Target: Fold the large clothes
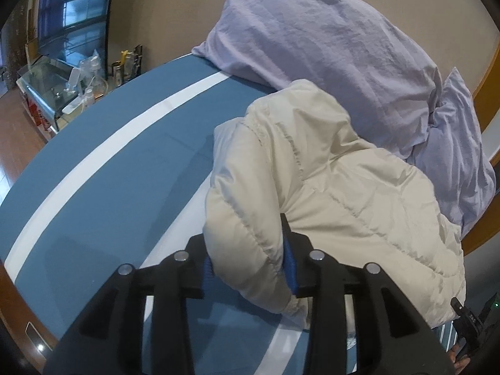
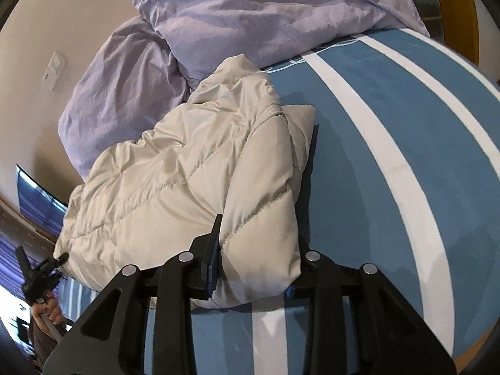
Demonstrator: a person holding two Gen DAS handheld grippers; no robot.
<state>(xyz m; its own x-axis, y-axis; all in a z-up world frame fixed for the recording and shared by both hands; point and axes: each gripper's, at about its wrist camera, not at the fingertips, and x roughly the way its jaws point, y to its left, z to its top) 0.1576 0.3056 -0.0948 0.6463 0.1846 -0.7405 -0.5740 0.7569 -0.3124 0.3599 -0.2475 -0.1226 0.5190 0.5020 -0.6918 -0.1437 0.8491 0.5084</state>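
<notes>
A cream puffer jacket (image 1: 328,187) lies bunched on a blue bedsheet with white stripes (image 1: 109,156), its far end against the lilac pillows. My left gripper (image 1: 247,250) is shut on a padded fold at the jacket's near edge, and the cloth fills the gap between its blue pads (image 1: 290,268). In the right wrist view the same jacket (image 2: 187,172) sits left of centre, and my right gripper (image 2: 256,250) is shut on its near corner; the cloth hides the right finger. Each view catches the other gripper at the jacket's far hem: the right one (image 1: 468,322), and the left one (image 2: 40,275) with a hand below it.
Two lilac pillows (image 1: 328,47) lean on the beige wall behind the jacket. A glass side table with bottles and clutter (image 1: 62,87) stands beyond the bed's left edge on a wooden floor. A wall switch (image 2: 54,68) is at the left. A wooden bed frame (image 2: 468,15) rims the mattress.
</notes>
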